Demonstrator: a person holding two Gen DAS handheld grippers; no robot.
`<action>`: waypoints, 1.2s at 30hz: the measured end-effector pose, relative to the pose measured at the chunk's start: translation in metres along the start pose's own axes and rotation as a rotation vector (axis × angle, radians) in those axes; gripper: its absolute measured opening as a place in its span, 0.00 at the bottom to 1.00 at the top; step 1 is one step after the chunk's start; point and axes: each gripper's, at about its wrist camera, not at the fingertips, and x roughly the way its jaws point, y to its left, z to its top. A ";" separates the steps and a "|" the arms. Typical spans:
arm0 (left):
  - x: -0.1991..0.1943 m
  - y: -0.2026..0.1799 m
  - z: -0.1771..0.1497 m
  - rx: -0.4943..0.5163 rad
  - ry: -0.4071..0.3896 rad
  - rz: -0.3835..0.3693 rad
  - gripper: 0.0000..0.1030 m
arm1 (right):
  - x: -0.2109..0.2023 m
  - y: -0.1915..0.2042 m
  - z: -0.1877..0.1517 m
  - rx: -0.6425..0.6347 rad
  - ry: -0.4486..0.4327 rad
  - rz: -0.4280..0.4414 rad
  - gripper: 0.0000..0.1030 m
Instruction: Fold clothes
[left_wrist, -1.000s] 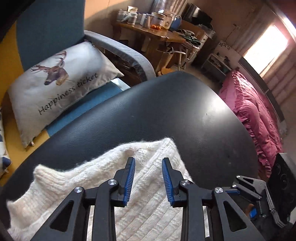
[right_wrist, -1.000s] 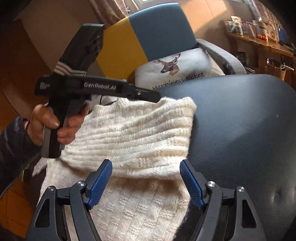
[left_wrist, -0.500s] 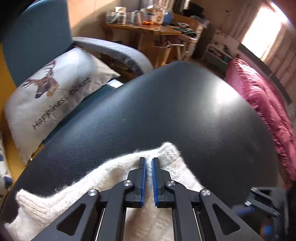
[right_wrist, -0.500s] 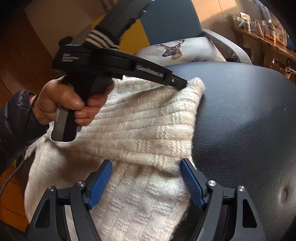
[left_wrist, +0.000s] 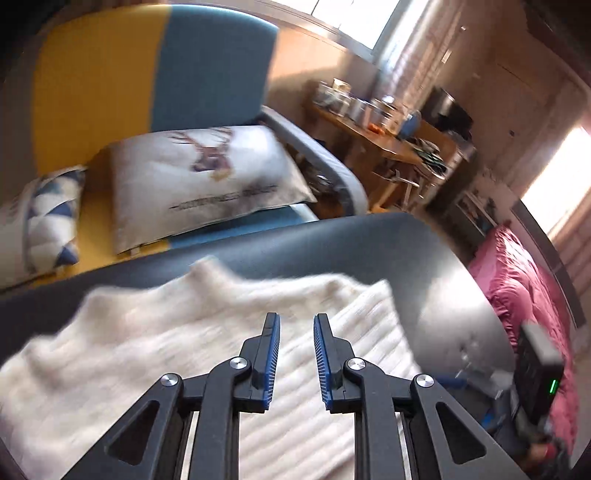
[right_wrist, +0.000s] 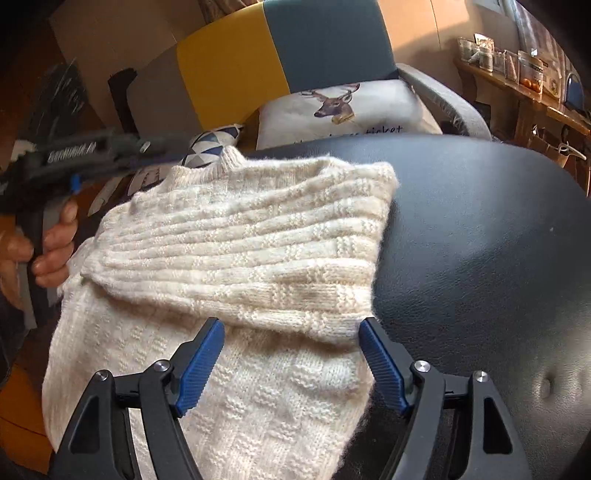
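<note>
The sweater (right_wrist: 236, 266) lay folded over on the left part of the padded surface (right_wrist: 480, 229), its near half under the folded layer. Behind the surface stood an armchair (right_wrist: 295, 48) with a deer cushion (right_wrist: 343, 107) on its seat, a patterned cushion (right_wrist: 210, 144) to its left. A cluttered table (left_wrist: 376, 129) stood far right.

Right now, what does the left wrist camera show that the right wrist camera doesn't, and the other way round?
Only the left wrist view shows the pink bedding and the bright window. Only the right wrist view shows the hand gripping the left gripper's handle, and the sweater's folded-over top layer in sharp detail. Both show the cream sweater on the black leather surface, the deer pillow, and open jaws on each gripper.
</note>
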 end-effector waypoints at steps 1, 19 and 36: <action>-0.013 0.014 -0.013 -0.021 -0.003 0.022 0.19 | -0.005 0.004 0.003 -0.002 -0.017 0.010 0.75; -0.056 0.136 -0.102 -0.217 -0.041 0.245 0.19 | 0.073 0.071 0.019 -0.088 0.080 -0.156 0.77; -0.299 0.291 -0.319 -1.117 -0.410 0.153 0.33 | 0.024 0.134 -0.031 0.022 0.059 0.105 0.77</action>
